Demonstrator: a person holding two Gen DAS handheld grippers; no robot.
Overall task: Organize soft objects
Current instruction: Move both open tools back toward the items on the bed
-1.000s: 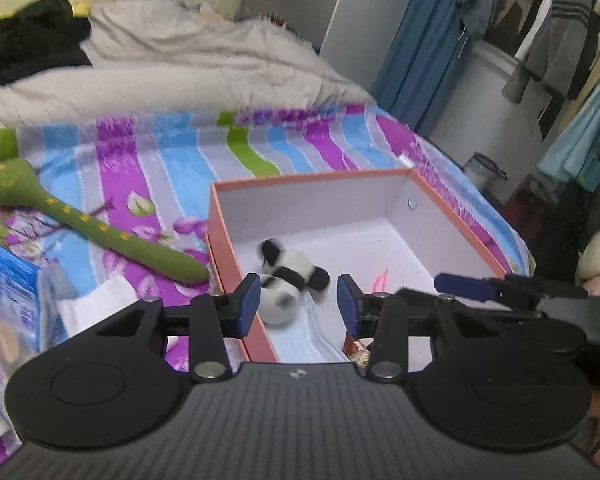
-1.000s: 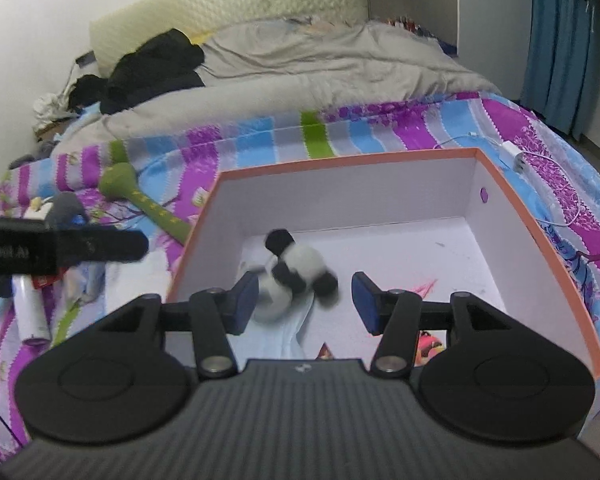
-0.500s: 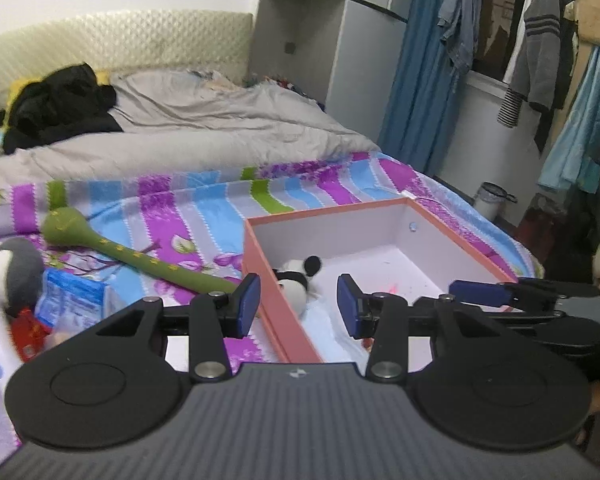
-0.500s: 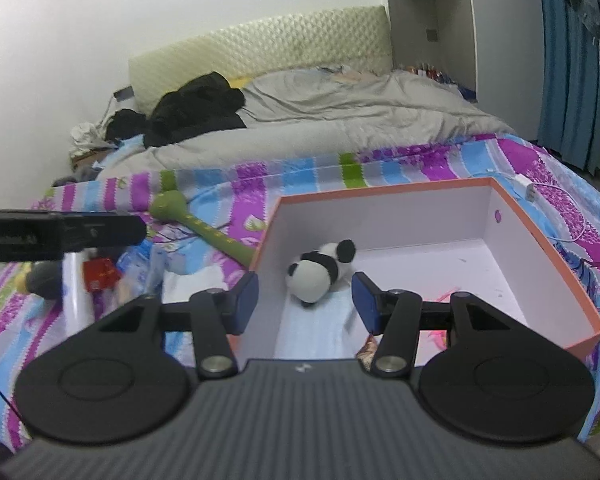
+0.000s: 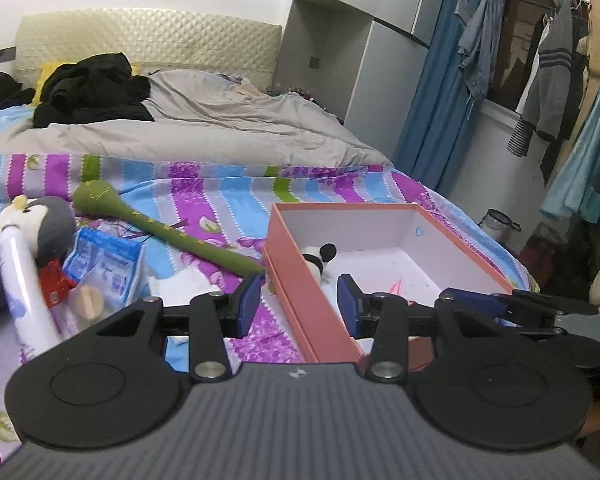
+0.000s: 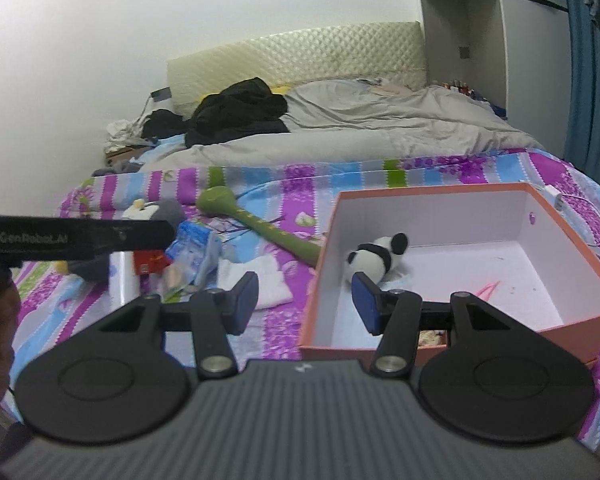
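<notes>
An open orange box (image 6: 572, 330) with a white inside sits on the striped bedspread; it also shows in the left wrist view (image 5: 312, 300). A small panda plush (image 6: 374, 258) lies inside it near the left wall, partly seen in the left wrist view (image 5: 320, 258). A green plush snake (image 5: 168, 232) (image 6: 268, 228) lies left of the box. A grey penguin plush (image 5: 40, 220) (image 6: 160, 210) sits further left. My left gripper (image 5: 298, 304) is open and empty above the box's near left wall. My right gripper (image 6: 306, 300) is open and empty above the box's left wall.
A blue packet (image 5: 104, 260), a white bottle (image 5: 24, 292), a red item (image 5: 54, 284) and a white cloth (image 6: 266, 280) lie left of the box. A grey duvet (image 5: 220, 128) and black clothes (image 5: 96, 88) cover the far bed. Clothes hang at right (image 5: 548, 92).
Both grippers have pulled back and up from the box, open the whole time. The panda, blurred in motion earlier, now lies still in the box. The penguin and clutter have come into view.
</notes>
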